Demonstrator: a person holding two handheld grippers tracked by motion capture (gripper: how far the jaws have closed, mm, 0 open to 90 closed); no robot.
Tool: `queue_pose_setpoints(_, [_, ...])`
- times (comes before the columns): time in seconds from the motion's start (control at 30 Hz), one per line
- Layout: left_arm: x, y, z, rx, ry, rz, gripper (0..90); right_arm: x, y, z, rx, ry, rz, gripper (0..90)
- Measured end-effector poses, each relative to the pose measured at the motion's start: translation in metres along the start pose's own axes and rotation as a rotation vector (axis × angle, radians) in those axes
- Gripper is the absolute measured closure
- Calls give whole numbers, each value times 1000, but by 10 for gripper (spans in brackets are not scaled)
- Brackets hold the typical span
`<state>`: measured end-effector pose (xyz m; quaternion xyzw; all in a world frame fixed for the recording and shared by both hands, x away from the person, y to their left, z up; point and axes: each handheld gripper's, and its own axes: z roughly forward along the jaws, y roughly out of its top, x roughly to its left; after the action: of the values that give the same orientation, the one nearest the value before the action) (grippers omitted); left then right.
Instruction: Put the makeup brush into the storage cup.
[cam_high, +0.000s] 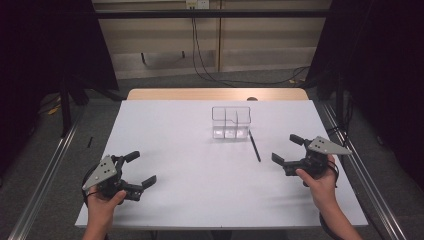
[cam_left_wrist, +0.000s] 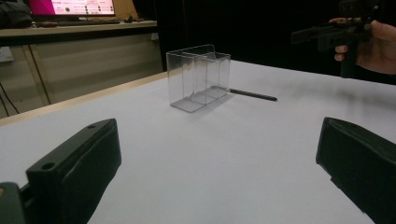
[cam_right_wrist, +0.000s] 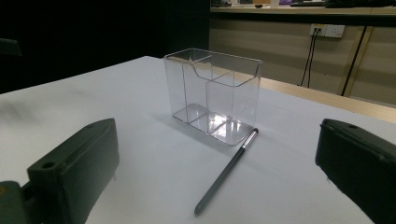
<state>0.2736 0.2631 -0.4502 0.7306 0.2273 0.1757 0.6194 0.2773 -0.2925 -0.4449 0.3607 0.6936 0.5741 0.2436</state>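
Dark curtains hang at both sides of the room, and before me lies the white table (cam_high: 190, 165) with a strip of pale wood at its far edge. On it stands a clear plastic organizer box (cam_high: 230, 122), upright and divided into compartments, all of them bare as far as I can see. Just beside its right end lies a slim dark grey stylus pen (cam_high: 255, 147) flat on the table; from my right gripper view its silver-ringed end (cam_right_wrist: 250, 138) touches or nearly touches the box's base. My left gripper (cam_high: 142, 169) hovers near the table's near left corner, its fingers spread wide and holding nothing. My right gripper (cam_high: 286, 148) hovers at the right, near the pen but apart from it, its fingers likewise released and wide. Both are well apart from each other.
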Motion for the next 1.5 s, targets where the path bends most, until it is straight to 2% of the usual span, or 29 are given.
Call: queue_pose_setpoints(1.5, [0, 1, -1, 0, 0, 8, 0, 3, 8, 46, 1, 13, -5, 0])
